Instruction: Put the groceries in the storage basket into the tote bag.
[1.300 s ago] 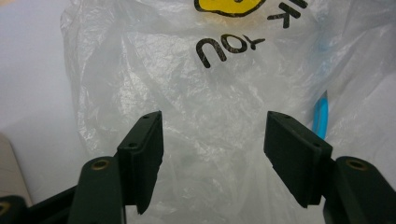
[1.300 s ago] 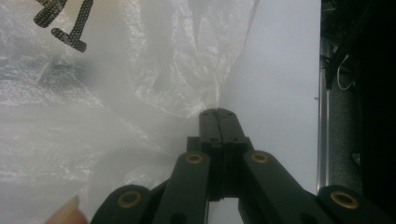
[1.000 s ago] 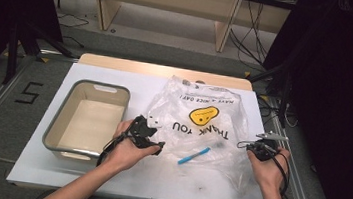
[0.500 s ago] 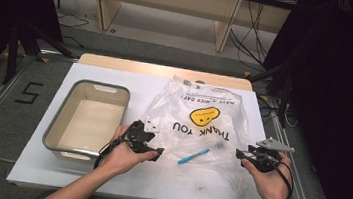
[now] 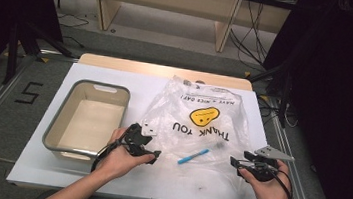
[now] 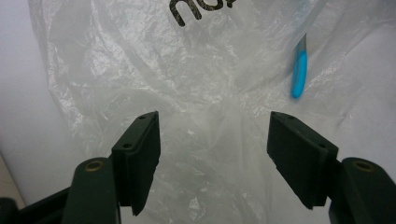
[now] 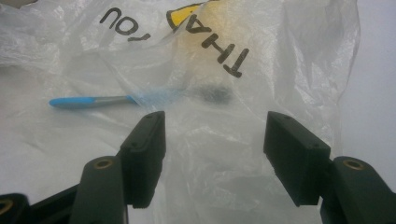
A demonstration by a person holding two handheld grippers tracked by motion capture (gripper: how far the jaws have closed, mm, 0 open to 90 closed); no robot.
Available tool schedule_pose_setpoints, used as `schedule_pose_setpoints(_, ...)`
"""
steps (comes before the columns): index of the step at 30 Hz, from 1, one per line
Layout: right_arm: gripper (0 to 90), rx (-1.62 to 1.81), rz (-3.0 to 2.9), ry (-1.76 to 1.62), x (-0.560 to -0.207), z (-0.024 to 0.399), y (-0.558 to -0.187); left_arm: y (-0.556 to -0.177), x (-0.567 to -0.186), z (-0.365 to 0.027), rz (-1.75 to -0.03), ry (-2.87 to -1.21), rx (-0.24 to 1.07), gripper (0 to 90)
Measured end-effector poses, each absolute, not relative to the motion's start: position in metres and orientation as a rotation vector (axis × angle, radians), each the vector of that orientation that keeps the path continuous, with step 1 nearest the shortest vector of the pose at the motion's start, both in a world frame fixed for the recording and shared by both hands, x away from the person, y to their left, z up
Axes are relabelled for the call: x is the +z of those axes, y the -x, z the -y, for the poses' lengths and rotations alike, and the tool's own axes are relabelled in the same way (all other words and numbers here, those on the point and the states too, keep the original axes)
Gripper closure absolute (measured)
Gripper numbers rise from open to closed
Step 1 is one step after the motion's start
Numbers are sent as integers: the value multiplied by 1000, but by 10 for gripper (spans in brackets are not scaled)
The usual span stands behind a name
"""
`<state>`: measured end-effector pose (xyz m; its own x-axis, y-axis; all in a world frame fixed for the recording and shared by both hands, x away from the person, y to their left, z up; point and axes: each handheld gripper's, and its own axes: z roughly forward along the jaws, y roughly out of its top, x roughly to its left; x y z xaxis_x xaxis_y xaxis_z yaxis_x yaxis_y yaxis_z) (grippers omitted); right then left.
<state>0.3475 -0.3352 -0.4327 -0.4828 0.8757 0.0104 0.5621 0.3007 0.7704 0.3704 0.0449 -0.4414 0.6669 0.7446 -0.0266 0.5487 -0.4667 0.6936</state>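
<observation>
Both hand-held grippers have been drawn back toward the near bench (image 5: 116, 80) edge. The left hand-held gripper (image 5: 151, 153) and right hand-held gripper (image 5: 236, 161) are held with jaws apart, empty. The plastic bag (image 5: 202, 122) lies flat mid-bench, a blue-handled tool (image 5: 193, 156) inside; the grey tub (image 5: 86, 119) stands left. A release is suggested.

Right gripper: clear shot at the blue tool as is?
Probably not directly. The right gripper is open and aimed toward the blue tool, but the tool's far end lies under the bag film.
</observation>
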Motion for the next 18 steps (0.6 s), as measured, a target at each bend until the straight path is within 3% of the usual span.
schedule_pose_setpoints(18, 391, 1041, -2166, -1283, -438, 338, -344, -369, -445, -46, -1000, -2199, 378, 347)
